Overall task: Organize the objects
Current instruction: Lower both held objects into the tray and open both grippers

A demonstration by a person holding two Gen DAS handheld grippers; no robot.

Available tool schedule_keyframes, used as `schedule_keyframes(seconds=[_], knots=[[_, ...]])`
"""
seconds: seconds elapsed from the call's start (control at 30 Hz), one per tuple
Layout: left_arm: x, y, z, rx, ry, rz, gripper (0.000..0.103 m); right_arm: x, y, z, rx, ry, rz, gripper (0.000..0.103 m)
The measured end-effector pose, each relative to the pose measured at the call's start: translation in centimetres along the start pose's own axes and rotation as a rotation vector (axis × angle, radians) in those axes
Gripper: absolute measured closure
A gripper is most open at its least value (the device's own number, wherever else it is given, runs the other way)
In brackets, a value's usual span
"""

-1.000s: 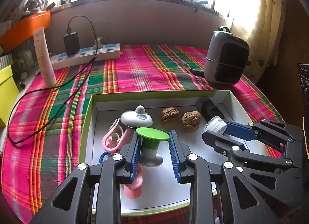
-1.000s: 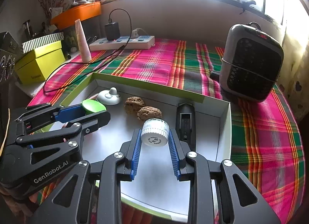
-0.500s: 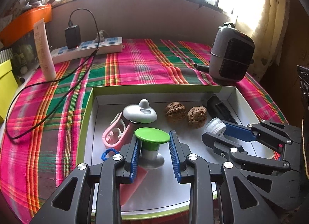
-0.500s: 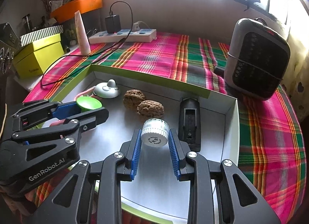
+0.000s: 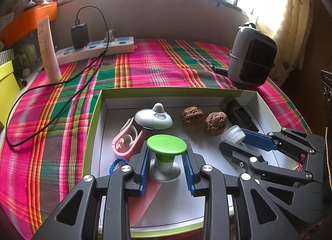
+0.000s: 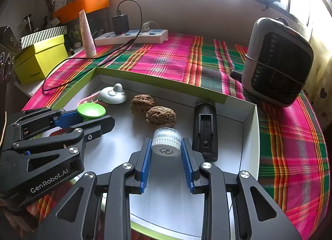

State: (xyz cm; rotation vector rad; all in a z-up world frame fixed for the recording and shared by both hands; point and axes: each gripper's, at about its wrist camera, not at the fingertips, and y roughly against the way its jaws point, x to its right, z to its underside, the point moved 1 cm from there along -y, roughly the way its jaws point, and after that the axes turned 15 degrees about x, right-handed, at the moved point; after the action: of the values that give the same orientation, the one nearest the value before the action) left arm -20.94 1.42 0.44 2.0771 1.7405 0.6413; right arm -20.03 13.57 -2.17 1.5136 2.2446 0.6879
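Note:
A shallow white tray with a green rim (image 5: 166,90) lies on the plaid cloth. Over its near left part, my left gripper (image 5: 166,150) is shut on a green-topped piece with a grey foot (image 5: 166,145). My right gripper (image 6: 166,146) is shut on a small clear jar with a white ribbed cap (image 6: 166,140), held over the tray's right half. In the tray lie two walnuts (image 5: 193,115), a grey-white rounded gadget (image 5: 153,118), a pink tool (image 5: 124,142) and a black device (image 5: 238,114). The two grippers are side by side, a little apart.
A grey fan heater (image 5: 252,66) stands on the cloth beyond the tray's right corner. At the back left are a power strip (image 5: 95,50) with a black charger and trailing cable, and an upright tube (image 5: 48,49). A yellow box (image 6: 41,57) sits off the table's left edge.
The left gripper has drifted slightly over the tray with the green-topped piece still between its pads. The right gripper keeps still on the jar.

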Motion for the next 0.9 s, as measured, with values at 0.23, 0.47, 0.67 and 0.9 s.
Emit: schedule_keyframes(seconds=[0.23,0.47,0.67,0.9], knots=[[0.1,0.1,-0.1,0.003,0.000,0.002,0.068,-0.2,-0.2,0.0,-0.009,0.013,0.006,0.073],[0.3,0.5,-0.3,0.020,-0.014,0.004,0.063,-0.1,-0.1,0.1,-0.010,0.020,0.017,0.073],[0.2,0.7,-0.4,0.026,-0.007,0.005,0.061,-0.1,0.0,0.1,-0.010,0.022,0.022,0.066],[0.2,1.6,-0.7,0.045,0.000,0.012,0.059,-0.1,0.4,0.1,-0.005,0.016,0.025,0.062]])
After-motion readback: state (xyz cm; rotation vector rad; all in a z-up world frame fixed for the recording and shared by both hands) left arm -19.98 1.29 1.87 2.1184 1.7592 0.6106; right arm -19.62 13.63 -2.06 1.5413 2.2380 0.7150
